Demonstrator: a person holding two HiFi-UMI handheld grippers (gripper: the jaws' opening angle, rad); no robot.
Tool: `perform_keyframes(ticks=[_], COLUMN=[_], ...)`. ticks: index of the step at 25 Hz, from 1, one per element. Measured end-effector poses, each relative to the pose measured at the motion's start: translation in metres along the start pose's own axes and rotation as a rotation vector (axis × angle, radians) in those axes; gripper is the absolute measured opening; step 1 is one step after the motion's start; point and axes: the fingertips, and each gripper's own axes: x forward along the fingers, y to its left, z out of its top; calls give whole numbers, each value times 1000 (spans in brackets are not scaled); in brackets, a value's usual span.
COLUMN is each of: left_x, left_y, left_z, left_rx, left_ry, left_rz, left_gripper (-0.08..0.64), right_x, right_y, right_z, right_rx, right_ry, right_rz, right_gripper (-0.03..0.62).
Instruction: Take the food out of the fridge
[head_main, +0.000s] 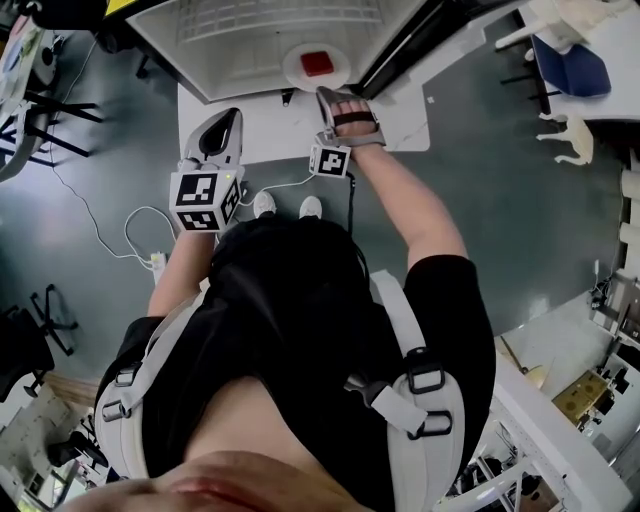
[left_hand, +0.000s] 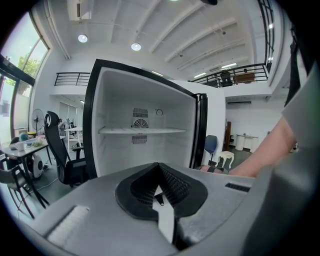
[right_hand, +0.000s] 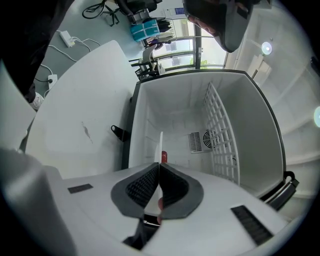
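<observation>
While my right claw (right_hand: 160, 166) is pressed together on the thin rim of the white plate (head_main: 297, 60), the red food (head_main: 317, 64) lies in the middle of that plate; the plate rests at the front edge of the open fridge (left_hand: 115, 100), below the wire shelf (head_main: 280, 18), so the food is not yet out; my left claw (head_main: 226, 115) has its jaws together with nothing between them, and it hangs just outside the fridge, apart from the plate; I judge that the grasp is made and the step in hand is the pulling out; the next move, I think, calls for drawing the plate straight toward me and keeping it level, because I hold it by one edge only and it may tip, and then the food could slide off; it may help to open the left claw and take the other side of the rim; the upper part of the fridge, seen from the left gripper view, shows no other food
</observation>
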Motion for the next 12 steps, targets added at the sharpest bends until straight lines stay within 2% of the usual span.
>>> perform_keyframes(ticks=[12], left_x=[6], left_y=[-5], left_z=[5], left_rx=[9], left_ry=[-16], left_rz=[-33], left_gripper=[3], right_x=[-20], right_y=[-36], right_z=[14], right_rx=[30], right_ry=[-48], right_rz=[-46], right_gripper=[14])
